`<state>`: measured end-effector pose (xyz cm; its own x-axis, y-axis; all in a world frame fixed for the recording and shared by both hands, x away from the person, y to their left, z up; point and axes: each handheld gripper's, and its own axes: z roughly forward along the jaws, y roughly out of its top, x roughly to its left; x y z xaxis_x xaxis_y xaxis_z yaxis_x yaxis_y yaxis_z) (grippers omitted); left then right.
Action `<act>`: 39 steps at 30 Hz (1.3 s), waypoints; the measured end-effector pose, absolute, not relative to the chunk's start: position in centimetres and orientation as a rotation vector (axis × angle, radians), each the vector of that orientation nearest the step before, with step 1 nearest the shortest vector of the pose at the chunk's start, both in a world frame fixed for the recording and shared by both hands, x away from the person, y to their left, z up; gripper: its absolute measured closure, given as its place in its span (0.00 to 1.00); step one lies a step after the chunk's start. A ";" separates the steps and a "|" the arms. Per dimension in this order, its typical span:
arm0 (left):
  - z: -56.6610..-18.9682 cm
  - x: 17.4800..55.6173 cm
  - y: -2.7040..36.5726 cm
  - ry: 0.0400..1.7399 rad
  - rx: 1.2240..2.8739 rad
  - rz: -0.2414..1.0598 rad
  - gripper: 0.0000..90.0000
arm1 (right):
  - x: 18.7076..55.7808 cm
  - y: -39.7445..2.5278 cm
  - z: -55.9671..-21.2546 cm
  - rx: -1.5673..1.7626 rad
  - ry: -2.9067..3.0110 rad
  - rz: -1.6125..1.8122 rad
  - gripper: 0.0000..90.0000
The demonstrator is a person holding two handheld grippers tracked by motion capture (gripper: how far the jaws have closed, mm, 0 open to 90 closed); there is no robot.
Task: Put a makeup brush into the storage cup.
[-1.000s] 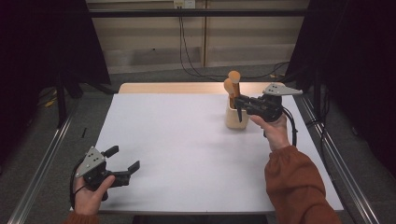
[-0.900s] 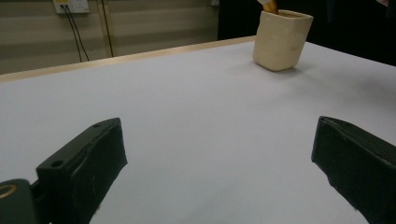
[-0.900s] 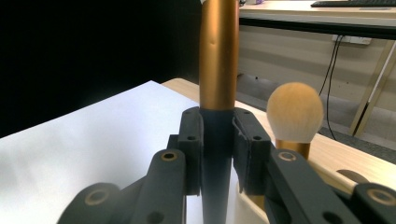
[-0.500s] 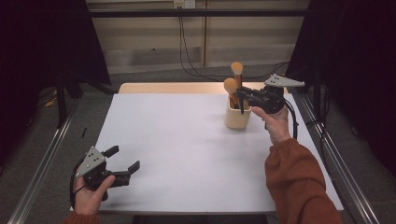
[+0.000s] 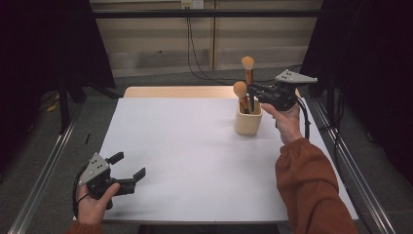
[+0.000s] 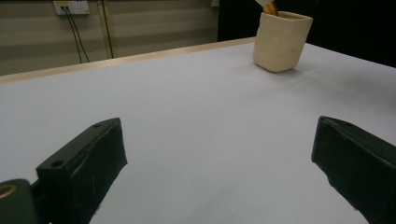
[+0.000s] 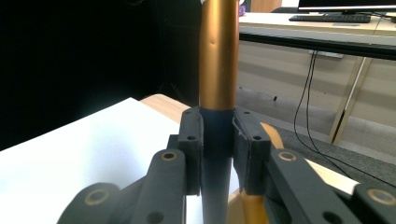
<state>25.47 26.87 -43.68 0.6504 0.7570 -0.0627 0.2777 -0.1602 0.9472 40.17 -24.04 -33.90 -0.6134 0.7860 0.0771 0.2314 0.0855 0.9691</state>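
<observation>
Right gripper view shows our right gripper (image 7: 218, 154) clamped on a brush (image 7: 218, 56) handle above the cup (image 5: 248, 122). Our left gripper (image 5: 127, 171), well apart from the cup, gapes wide, holding nothing.

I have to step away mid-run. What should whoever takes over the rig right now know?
Right tool: shut on the raised brush, gripping its handle above the cream holder at the table's far right.
Second brush: standing in the holder.
Left tool: open, holding nothing, low at the table's near left corner.
Done: one brush gripped and lifted partway.
Left: probably draw it clear and set it down, then the second brush.
</observation>
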 end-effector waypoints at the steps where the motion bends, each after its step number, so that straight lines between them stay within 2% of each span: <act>1: -43.7 25.5 26.9 0.843 1.731 0.525 0.03 | 40.3 -24.0 -33.9 1.001 1.896 1.553 0.84; 16: -43.7 25.5 26.9 0.843 1.729 0.525 0.03 | 41.9 -24.5 -33.2 1.022 1.859 1.543 0.84; 39: -43.6 25.4 26.9 0.840 1.729 0.527 0.03 | 43.1 -24.5 -34.7 1.048 1.860 1.503 0.84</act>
